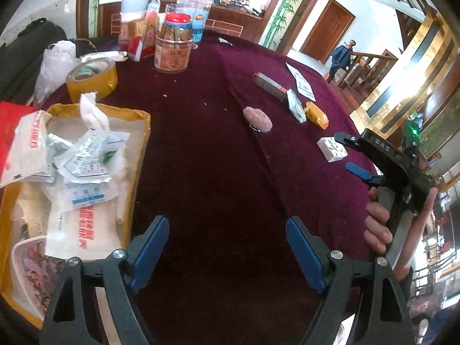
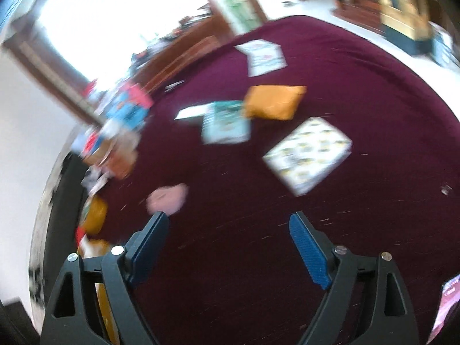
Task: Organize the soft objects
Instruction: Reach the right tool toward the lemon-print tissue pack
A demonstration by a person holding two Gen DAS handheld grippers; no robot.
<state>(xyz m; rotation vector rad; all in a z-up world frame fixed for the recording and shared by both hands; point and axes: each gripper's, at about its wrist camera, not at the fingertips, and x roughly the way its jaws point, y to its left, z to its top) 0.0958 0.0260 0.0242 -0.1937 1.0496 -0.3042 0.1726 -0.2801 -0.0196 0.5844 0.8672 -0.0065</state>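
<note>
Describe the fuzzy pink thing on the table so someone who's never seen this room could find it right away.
Start at the maroon tablecloth, with the yellow cardboard box of packets on its left. The pink puff lies alone mid-table, just left of the silver-green packet and orange packet. It is the only round, furry item; its neighbours are flat, shiny wrappers.

Both tools (image 1: pixel 227 247) (image 2: pixel 228 244) agape, empty.

Packets (image 1: pixel 86 155) in box (image 1: pixel 143 132), puff (image 1: pixel 258 119) right

Maroon table (image 1: pixel 218 172): yellow tray (image 1: pixel 143 132), pink puff (image 1: pixel 257 119), tape roll (image 1: pixel 92 79)
</note>
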